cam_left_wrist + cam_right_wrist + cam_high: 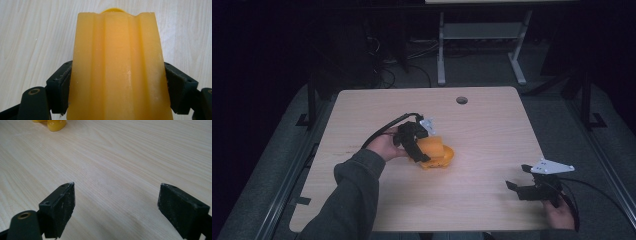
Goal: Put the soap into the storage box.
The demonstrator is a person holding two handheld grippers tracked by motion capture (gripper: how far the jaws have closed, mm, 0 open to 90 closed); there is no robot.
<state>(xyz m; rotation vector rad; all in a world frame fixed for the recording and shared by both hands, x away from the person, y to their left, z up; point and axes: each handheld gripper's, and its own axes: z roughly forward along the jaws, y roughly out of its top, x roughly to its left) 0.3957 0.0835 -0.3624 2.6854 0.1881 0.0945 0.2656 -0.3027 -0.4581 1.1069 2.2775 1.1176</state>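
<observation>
- The left gripper (pixel 424 145) sits a little left of the middle of the bench (pixel 492 130), held by a hand (pixel 384 145) whose grey sleeve (pixel 349 200) comes in from the near edge.
- Its jaws are clamped on an orange block (pixel 117 67), one black jaw pressing each long side; the block has shallow ridges running along its length.
- In the high view the block (pixel 432 146) leans over an orange bowl (pixel 446 159) that rests on the bench just right of the gripper; whether block and bowl touch cannot be told.
- The right gripper (pixel 524 184) hovers near the right near corner of the bench, well apart from the block, with its grey three-cornered plate (pixel 552 167) on top and a cable (pixel 602 192) trailing off to the right.
- Its jaws stand wide apart with nothing between them, bare wood showing in the gap (pixel 115 202).
- In the right gripper view a bit of the orange bowl (pixel 56 125) shows far off at the upper left; nothing lies between it and the jaws.
- The bench is pale wood with fine grain and a round cable hole (pixel 462 100) near its far edge.
- Beyond it the room is dark, with a grey floor (pixel 482 65), loose cables (pixel 384 75) and the white legs of another table (pixel 517 65).
</observation>
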